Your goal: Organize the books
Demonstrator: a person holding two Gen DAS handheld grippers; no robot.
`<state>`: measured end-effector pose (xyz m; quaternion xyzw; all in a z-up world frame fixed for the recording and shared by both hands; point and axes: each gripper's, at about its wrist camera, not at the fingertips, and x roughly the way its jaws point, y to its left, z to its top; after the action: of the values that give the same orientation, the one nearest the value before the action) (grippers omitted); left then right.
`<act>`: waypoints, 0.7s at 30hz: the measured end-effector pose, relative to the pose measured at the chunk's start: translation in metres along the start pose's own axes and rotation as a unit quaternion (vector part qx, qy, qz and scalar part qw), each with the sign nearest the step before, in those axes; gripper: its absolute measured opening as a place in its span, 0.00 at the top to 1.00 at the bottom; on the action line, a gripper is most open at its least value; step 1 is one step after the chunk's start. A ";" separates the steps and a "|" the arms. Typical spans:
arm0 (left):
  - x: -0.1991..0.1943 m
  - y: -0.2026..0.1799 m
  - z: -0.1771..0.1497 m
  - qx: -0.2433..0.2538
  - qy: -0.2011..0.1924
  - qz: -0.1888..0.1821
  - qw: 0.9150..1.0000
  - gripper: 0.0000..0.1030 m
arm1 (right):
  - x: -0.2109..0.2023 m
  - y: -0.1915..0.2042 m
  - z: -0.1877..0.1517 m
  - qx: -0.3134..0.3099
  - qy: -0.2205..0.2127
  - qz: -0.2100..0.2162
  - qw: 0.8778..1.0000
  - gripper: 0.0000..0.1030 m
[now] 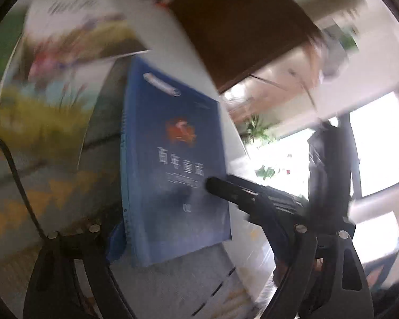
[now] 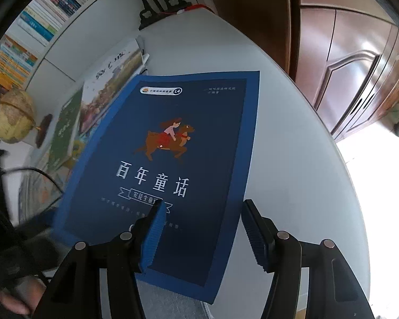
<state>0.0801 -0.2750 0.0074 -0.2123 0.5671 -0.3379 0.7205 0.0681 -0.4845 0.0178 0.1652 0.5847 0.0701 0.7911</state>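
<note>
A dark blue storybook (image 2: 173, 164) with a girl riding a brown dog on its cover hangs tilted above the white table (image 2: 292, 159). In the left wrist view the blue storybook (image 1: 173, 159) stands on edge between my left gripper's (image 1: 170, 204) fingers, which are shut on its lower part. My right gripper (image 2: 202, 204) is open just over the book's lower cover, its blue-padded fingers (image 2: 154, 236) apart and not gripping. It also shows in the left wrist view as a black finger (image 1: 234, 188) beside the cover.
Several other books lie on the table to the left, a green one (image 2: 65, 130) and a picture book (image 2: 111, 85). A globe (image 2: 13, 119) stands far left. A bookshelf (image 2: 40, 21) lines the back wall. A brown wooden cabinet (image 2: 359, 66) stands right.
</note>
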 end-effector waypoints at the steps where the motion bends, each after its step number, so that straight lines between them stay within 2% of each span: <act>1: 0.002 0.007 -0.001 -0.018 -0.001 0.001 1.000 0.32 | -0.001 -0.004 0.000 0.004 0.002 0.010 1.000 0.43; 4: 0.000 0.014 -0.001 -0.045 -0.006 -0.013 0.999 0.44 | -0.004 -0.013 0.001 0.029 0.005 0.037 0.999 0.43; 5: -0.001 0.014 -0.002 -0.051 -0.005 -0.018 0.999 0.55 | -0.005 -0.017 0.001 0.040 0.004 0.046 0.998 0.43; 7: 0.000 0.015 -0.006 -0.066 -0.001 -0.024 0.998 0.67 | -0.007 -0.024 0.001 0.056 0.003 0.059 0.997 0.43; 10: 0.001 0.015 -0.012 -0.095 -0.001 -0.031 0.995 0.68 | -0.009 -0.029 0.000 0.074 0.003 0.074 0.994 0.43; 16: 0.010 0.000 -0.028 -0.085 -0.005 -0.007 0.996 0.68 | -0.010 -0.012 -0.004 0.057 0.010 0.083 0.995 0.43; 18: 0.007 0.007 -0.027 -0.111 -0.014 -0.021 0.994 0.68 | -0.009 -0.002 -0.005 0.038 0.015 0.070 0.997 0.43; 19: 0.005 0.011 -0.026 -0.124 -0.018 -0.033 0.992 0.73 | -0.006 -0.001 -0.005 0.033 0.024 0.066 0.997 0.43; 21: -0.001 0.021 -0.022 -0.167 -0.021 -0.081 0.982 0.75 | -0.002 -0.002 -0.007 0.034 0.049 0.078 0.995 0.43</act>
<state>0.0641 -0.2576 -0.0123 -0.3819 0.5811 -0.2908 0.6572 0.0607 -0.4854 0.0172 0.2336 0.6101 0.1198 0.7476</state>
